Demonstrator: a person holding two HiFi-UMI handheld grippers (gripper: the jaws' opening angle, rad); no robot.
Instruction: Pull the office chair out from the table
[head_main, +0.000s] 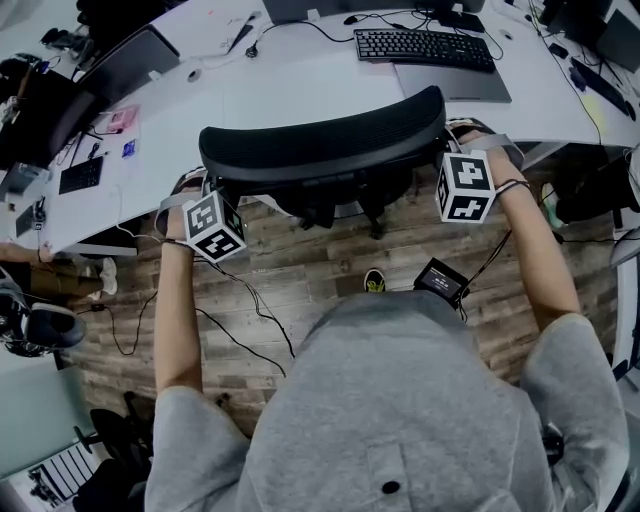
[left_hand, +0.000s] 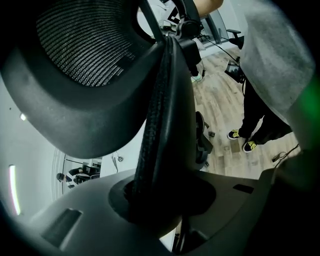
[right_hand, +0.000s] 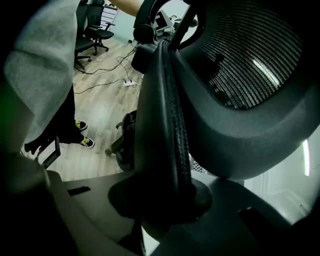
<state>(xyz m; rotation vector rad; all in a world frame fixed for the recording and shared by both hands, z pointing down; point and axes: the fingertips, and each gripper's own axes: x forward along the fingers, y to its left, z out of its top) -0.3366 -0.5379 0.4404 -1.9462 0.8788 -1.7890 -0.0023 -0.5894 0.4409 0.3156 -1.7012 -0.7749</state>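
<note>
Hoodie nearest, at 6 o'clock. Left claw clenched on chair back's edge at 9 o'clock, right claw likewise at 3. Chair at 12, close against bench. Grasp done; pull-out seemingly not begun, whole backward draw left.

A grey short-sleeved top is worn; black-and-white marker cubes are carried at the rear of the left gripper and right gripper, with thin black cables trailed behind them; black, yellow-laced shoes are seen.
</note>
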